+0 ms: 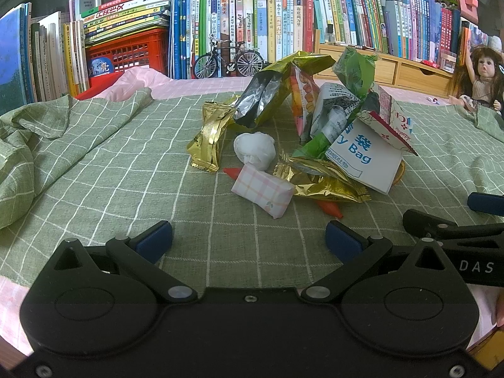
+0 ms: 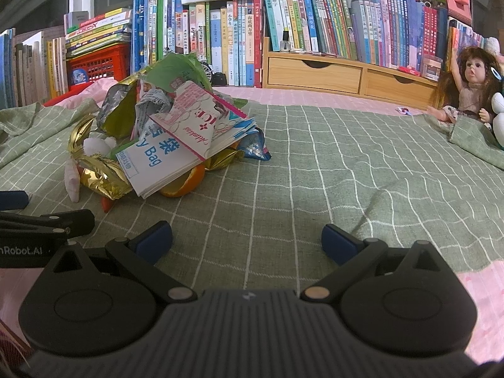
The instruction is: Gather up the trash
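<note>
A heap of trash lies on the green checked cloth: gold wrappers, a crumpled white tissue, a pink checked packet, a foil bag, a white paper bag with blue print and a red piece. My left gripper stands open just short of the pink packet, holding nothing. In the right wrist view the same heap sits at the left, with the white paper bag and an orange peel. My right gripper is open over bare cloth, right of the heap.
Rows of books and a red crate line the back. A toy bicycle stands before them. A wooden drawer unit and a doll are at the right. The cloth bunches up at the left.
</note>
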{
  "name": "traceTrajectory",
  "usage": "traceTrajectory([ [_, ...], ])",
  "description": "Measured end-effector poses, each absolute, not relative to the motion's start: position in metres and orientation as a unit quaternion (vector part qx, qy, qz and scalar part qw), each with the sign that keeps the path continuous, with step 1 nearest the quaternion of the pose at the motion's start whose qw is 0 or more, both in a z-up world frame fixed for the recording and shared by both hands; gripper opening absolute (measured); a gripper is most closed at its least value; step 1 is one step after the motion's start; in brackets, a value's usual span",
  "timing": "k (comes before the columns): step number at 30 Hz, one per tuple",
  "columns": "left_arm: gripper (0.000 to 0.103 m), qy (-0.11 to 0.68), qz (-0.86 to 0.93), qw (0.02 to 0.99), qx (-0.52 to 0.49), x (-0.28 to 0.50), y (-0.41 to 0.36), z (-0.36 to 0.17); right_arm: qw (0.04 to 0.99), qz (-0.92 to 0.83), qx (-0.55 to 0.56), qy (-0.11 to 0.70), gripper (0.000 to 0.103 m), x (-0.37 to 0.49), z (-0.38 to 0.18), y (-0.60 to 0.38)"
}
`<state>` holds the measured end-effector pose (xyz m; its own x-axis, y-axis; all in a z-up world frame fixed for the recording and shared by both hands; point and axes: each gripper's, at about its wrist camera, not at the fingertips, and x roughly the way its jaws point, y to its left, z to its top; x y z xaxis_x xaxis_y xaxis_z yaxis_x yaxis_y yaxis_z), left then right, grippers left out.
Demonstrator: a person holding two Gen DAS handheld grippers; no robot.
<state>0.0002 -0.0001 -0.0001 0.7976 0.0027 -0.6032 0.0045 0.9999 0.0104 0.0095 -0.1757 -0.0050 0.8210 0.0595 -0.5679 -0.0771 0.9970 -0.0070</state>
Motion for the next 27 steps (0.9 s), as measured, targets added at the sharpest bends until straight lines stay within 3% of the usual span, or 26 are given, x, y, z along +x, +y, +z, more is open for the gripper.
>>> traceTrajectory([
  [24, 0.103, 0.323, 0.011, 0.946, -0.003, 0.007, 0.002, 0.003, 0.951, 0.055, -0.013, 0.305, 0.103, 0.012, -0.001, -0.183],
  [27, 0.099, 0.314, -0.004, 0.949, -0.009, 0.005, 0.007, 0.010, 0.954, 0.063, -0.007, 0.294, 0.103, 0.010, 0.006, -0.189],
])
